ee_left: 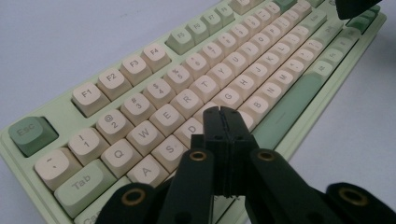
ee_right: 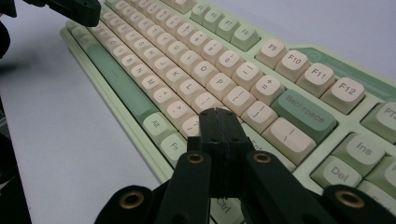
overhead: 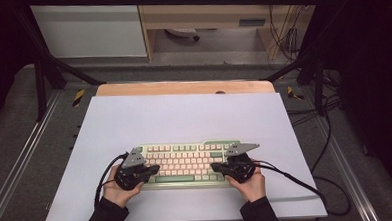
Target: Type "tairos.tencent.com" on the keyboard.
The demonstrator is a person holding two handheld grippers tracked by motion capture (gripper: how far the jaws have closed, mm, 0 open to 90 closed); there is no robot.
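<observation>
Two grippers, left (overhead: 154, 169) and right (overhead: 215, 167), jaws clenched empty, poised typing over pale-green mechanical keyboard (overhead: 186, 162); next: press one key squarely.

White sheet (overhead: 184, 116) on wooden table (overhead: 183, 88), grey floor (overhead: 221, 42), white cabinet (overhead: 88, 30), dark surroundings

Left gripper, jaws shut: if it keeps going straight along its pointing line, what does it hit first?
Probably the keyboard. The left gripper points, tips shut, down at the home-row keys around F and G; which key comes first is unclear, since its tips hide that spot.
</observation>
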